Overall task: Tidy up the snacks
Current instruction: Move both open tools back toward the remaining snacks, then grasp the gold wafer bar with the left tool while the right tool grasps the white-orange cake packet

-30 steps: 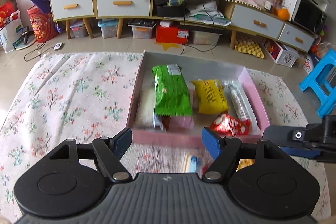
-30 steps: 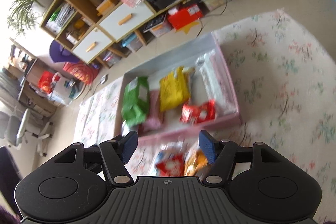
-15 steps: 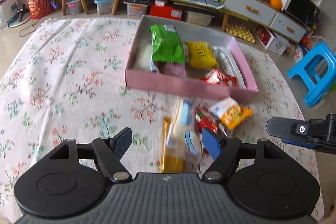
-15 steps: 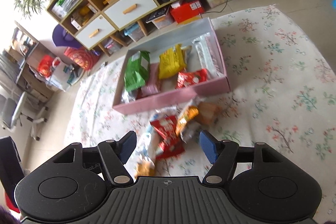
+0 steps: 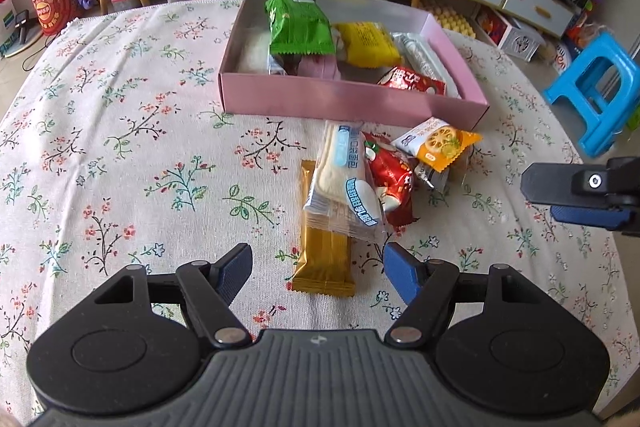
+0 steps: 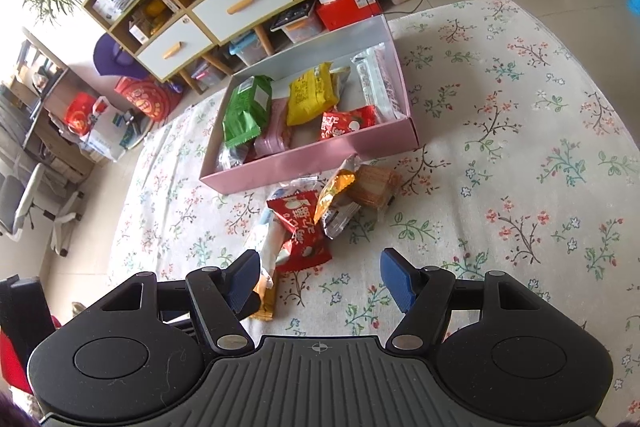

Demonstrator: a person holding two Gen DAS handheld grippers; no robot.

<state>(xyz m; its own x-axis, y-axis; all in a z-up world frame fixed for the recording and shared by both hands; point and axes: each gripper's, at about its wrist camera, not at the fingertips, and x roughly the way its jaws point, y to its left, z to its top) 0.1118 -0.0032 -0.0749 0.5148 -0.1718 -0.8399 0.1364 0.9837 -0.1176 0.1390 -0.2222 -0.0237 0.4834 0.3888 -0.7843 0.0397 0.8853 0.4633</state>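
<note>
While the pink box (image 5: 352, 99) sits toward the floral cloth's (image 5: 120, 131) far edge, loose snacks (image 5: 360, 183) lie just beyond the left gripper (image 5: 316, 267); versus 0.5 s ago both grippers pulled back higher. Right gripper (image 6: 316, 277) hovers level; both wide, empty.

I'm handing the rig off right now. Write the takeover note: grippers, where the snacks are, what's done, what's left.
Left gripper: open, empty, above the near end of the gold bar.
Right gripper: open, empty, over the cloth near the pile.
Pink box on the floral tablecloth already holds a green bag, a yellow pack, a small red pack, a clear sleeve and a pink pack.
Left on the cloth in front of the box: the gold bar, a white-and-blue packet lying across it, a red packet, an orange packet and a brown cracker pack.
</note>
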